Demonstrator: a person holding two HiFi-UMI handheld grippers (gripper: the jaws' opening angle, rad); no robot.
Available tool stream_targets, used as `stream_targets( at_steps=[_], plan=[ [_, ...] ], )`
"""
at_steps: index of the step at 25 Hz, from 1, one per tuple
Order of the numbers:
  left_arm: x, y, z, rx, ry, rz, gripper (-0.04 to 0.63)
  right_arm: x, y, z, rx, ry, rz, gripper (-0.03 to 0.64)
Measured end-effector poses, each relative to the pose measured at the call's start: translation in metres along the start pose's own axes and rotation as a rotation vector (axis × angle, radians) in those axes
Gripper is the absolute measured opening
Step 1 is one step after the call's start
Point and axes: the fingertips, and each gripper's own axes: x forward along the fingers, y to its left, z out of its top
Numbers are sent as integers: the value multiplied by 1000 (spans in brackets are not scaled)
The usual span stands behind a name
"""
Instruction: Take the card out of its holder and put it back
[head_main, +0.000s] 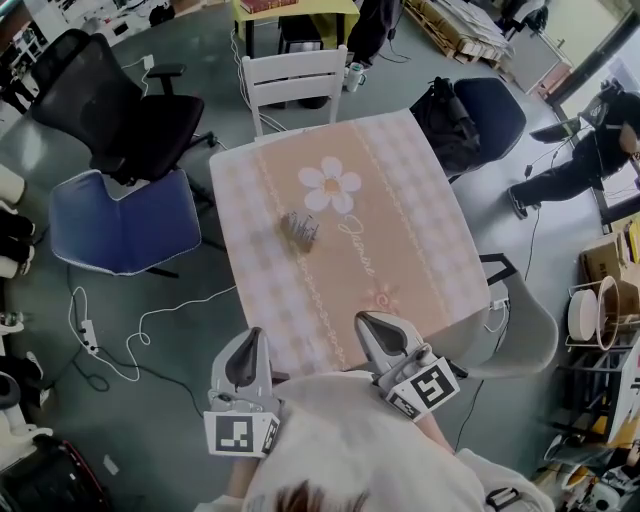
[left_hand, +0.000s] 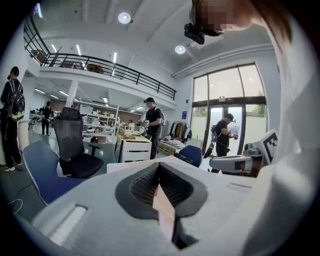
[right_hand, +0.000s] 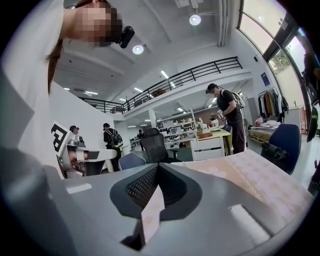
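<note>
A small grey card holder (head_main: 298, 228) stands near the middle of the table (head_main: 420, 250), which is covered by a pink checked cloth with a flower print. I cannot make out the card in it. My left gripper (head_main: 254, 334) hovers at the table's near edge, jaws closed together and empty. My right gripper (head_main: 364, 320) is beside it over the near edge, also shut and empty. Both point toward the holder from well short of it. In the left gripper view the jaws (left_hand: 159, 165) meet at their tips. The right gripper view shows the same (right_hand: 158, 165). Neither view shows the holder.
A white chair (head_main: 295, 80) stands at the table's far side. A black office chair (head_main: 120, 110) and a blue seat (head_main: 125, 220) are at the left, a dark blue chair (head_main: 490, 110) and a grey chair (head_main: 530, 330) at the right. Cables (head_main: 130, 340) lie on the floor.
</note>
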Motion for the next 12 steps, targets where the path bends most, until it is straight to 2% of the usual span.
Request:
stream_targets(
  at_steps=[4,12],
  plan=[
    [-5,6,-9,36,36,-2,0,1,3,0,-3,5,6,-2],
    [-9,11,-7,38,24,30,0,7,2,4,-22,8,30,-3]
  ],
)
